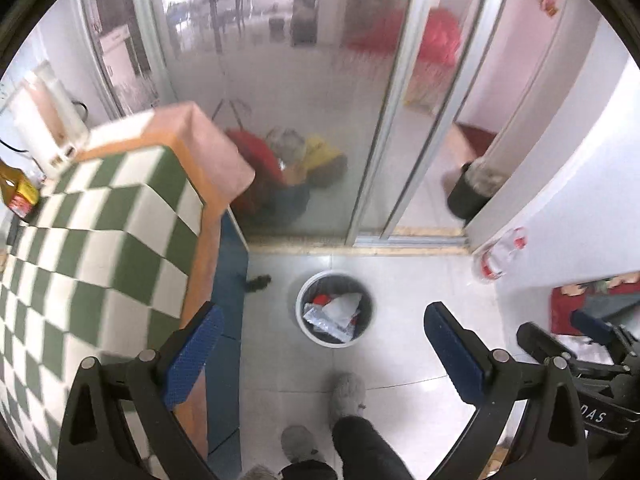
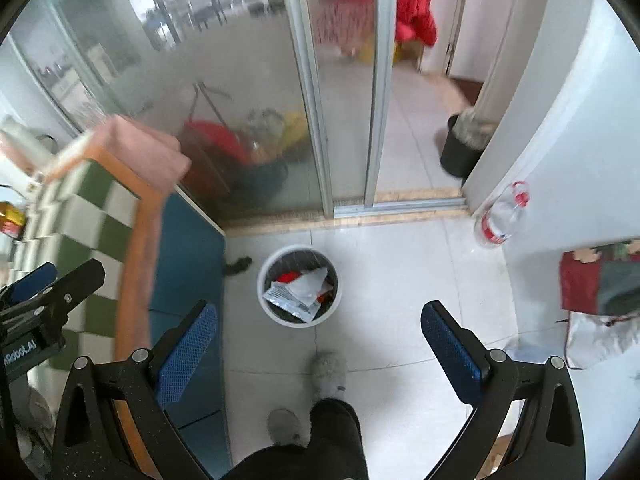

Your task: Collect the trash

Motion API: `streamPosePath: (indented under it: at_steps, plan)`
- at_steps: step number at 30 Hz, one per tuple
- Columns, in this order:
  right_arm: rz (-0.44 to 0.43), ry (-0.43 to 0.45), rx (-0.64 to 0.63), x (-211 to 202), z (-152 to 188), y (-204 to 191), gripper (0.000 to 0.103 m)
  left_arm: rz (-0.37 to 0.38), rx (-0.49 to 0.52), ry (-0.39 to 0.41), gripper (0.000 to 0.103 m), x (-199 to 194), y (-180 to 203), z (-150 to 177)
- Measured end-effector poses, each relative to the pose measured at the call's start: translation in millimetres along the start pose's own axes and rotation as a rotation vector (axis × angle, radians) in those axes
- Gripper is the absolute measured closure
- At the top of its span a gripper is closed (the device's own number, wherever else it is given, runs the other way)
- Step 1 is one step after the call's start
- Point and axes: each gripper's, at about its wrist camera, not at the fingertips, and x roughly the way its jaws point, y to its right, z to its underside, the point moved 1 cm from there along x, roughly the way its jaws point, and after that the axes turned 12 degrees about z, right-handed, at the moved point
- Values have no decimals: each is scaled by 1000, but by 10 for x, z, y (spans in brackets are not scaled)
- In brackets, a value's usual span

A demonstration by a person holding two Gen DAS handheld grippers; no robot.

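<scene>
A round white trash bin (image 1: 307, 330) stands on the tiled floor beside the table, holding white and red wrappers (image 1: 336, 312). It also shows in the right wrist view (image 2: 266, 304) with the same wrappers (image 2: 300, 288) inside. My left gripper (image 1: 322, 350) is open and empty, held high above the floor just short of the bin. My right gripper (image 2: 318, 344) is open and empty too, above the floor in front of the bin. Each gripper appears at the edge of the other's view.
A table with a green and white checked cloth (image 1: 100, 240) stands on the left, with a bottle (image 1: 18, 196) on it. Sliding glass doors (image 1: 280, 100) are ahead. A clear plastic bottle (image 2: 500, 216) stands by the right wall. The person's slippered feet (image 1: 348, 394) are below.
</scene>
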Motion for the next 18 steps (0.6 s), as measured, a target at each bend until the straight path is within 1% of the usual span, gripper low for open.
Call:
streamPosePath:
  at_steps: [1, 5, 9, 12, 14, 17, 18]
  plan:
    - [0, 0, 0, 0, 0, 0, 0, 9, 6, 15, 0, -185, 48, 10]
    - [-47, 30, 22, -759, 110, 97, 0, 53, 23, 44, 0, -746, 166, 62]
    - [-88, 48, 25, -1299, 233, 160, 0, 115, 4, 33, 0, -1161, 242, 146]
    - [-103, 62, 10, -1611, 305, 196, 0, 140, -2, 33, 0, -1374, 286, 210]
    - [-133, 72, 2, -1826, 344, 243, 0, 155, -14, 38, 0, -1472, 314, 249]
    - [-140, 78, -14, -1944, 356, 268, 0, 173, -35, 44, 0, -1623, 350, 297]
    - [-166, 73, -22, -1970, 365, 288, 0, 176, -37, 49, 0, -1659, 360, 306]
